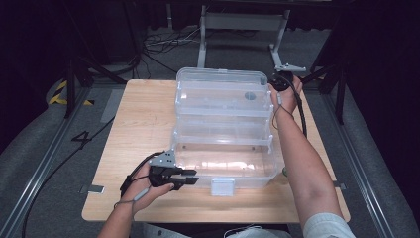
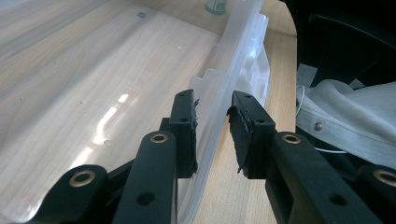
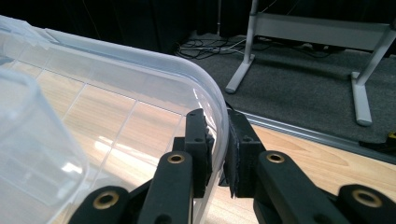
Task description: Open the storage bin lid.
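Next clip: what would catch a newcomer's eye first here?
A big clear plastic storage box with its lid raised sits mid-table on the wooden table. The left hand-held gripper straddles the box's near wall with its jaws apart, while the right hand-held gripper pinches the lid's far right corner.

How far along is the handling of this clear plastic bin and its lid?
Done: the lid stands open at the far side of the clear bin. In hand: the right gripper is clamped on the lid's curved rim, while the left gripper straddles the bin's near wall, jaws apart, not yet gripping. Left: probably swinging the lid down or fully back; which one I can't tell.
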`<state>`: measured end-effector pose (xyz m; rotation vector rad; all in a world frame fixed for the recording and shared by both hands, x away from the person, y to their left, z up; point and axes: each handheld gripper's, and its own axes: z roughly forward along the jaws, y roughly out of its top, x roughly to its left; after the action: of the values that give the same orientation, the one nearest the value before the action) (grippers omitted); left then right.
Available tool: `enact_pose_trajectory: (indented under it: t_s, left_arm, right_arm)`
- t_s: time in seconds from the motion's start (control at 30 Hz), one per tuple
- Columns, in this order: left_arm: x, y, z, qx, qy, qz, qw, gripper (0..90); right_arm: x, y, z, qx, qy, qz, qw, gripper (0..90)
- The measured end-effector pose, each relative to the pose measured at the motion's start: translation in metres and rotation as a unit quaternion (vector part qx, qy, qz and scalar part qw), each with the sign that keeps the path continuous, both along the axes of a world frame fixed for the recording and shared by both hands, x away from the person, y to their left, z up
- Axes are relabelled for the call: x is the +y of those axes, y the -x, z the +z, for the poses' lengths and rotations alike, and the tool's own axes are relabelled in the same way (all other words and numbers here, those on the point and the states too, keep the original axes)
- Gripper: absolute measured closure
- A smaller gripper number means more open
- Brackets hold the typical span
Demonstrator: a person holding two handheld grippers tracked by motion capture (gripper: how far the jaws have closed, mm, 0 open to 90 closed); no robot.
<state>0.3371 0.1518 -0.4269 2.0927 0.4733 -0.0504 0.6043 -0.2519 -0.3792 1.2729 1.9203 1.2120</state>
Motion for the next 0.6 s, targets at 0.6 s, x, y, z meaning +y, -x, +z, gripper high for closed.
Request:
enact_pose_trajectory:
  t_s: [0.6]
  left_arm:
    - [0.0, 0.0, 0.0, 0.0, 0.001, 0.0, 1.0, 71.6]
  right_arm:
    - [-0.001, -0.006, -0.011, 0.017, -0.008, 0.001, 0.9998, 80.6]
